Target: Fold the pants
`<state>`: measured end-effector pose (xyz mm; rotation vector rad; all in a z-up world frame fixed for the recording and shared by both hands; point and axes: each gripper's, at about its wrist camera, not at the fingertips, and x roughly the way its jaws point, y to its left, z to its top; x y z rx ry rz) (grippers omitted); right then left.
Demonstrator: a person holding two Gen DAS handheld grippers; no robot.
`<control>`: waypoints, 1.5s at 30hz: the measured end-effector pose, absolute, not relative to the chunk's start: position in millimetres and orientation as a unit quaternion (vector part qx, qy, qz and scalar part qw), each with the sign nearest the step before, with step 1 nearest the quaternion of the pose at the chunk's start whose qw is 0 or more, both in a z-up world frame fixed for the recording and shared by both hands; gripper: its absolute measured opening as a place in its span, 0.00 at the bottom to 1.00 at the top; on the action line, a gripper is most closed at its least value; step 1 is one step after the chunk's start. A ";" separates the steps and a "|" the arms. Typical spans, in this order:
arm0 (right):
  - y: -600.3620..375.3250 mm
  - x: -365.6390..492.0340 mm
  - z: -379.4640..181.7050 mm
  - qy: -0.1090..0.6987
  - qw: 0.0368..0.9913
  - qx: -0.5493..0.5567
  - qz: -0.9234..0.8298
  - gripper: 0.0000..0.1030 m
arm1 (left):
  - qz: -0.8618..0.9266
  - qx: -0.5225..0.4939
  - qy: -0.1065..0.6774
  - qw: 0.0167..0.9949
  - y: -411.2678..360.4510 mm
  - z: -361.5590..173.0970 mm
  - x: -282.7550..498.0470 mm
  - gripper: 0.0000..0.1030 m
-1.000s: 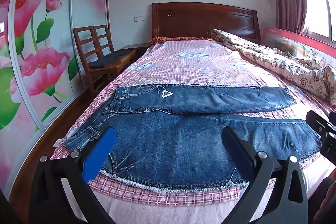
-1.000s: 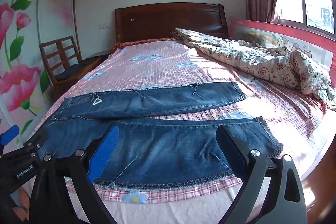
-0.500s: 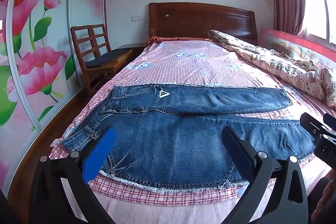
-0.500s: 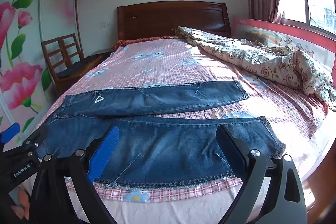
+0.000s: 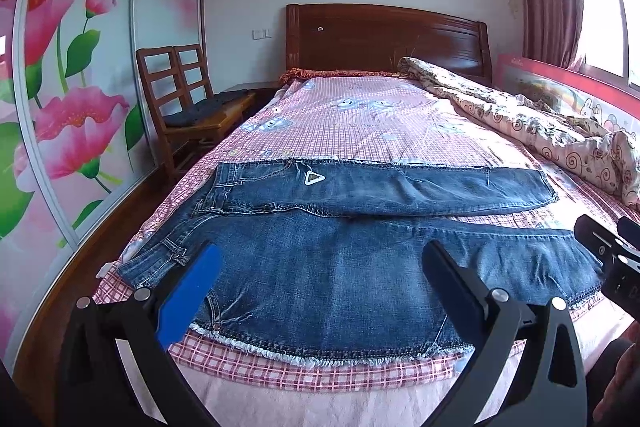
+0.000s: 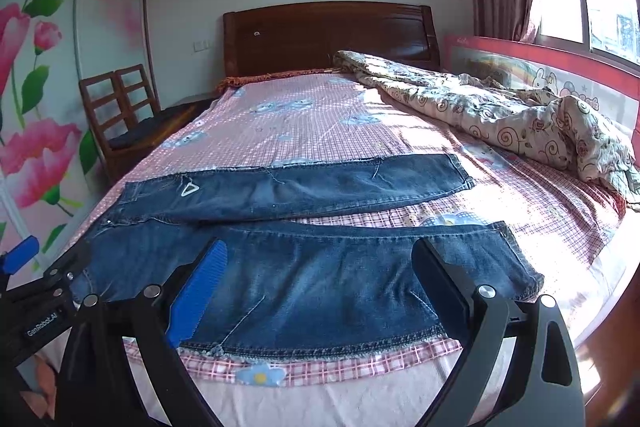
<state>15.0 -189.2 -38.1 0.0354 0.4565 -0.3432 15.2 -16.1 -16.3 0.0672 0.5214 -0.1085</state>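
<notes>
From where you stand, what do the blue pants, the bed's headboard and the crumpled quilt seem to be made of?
The blue pants look like denim: faded indigo weave, contrast stitching, frayed pale threads along the near edge. The dark reddish-brown headboard looks like varnished wood, smooth with a soft sheen. The cream quilt with swirl and flower print seems a soft padded fabric, likely cotton, judging by its puffy folds.

We see a big bed with a pink checked sheet and a dark wooden headboard. Blue jeans lie flat across the near end, legs spread apart, waist to the left. A crumpled flowery quilt lies along the right side of the bed.
</notes>
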 end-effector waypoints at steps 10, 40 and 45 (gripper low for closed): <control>-187.8 15.0 -38.9 0.226 0.959 0.018 -0.169 0.90 | -0.052 0.030 0.261 0.963 -14.4 -18.0 15.8 0.98; -215.7 48.2 -61.3 0.305 0.941 0.016 -0.149 0.90 | -0.108 0.060 0.348 0.929 43.8 -21.2 131.8 0.98; -223.9 64.5 -68.2 0.329 0.932 0.017 -0.152 0.90 | -0.146 0.032 0.398 0.905 86.5 -15.0 232.1 0.98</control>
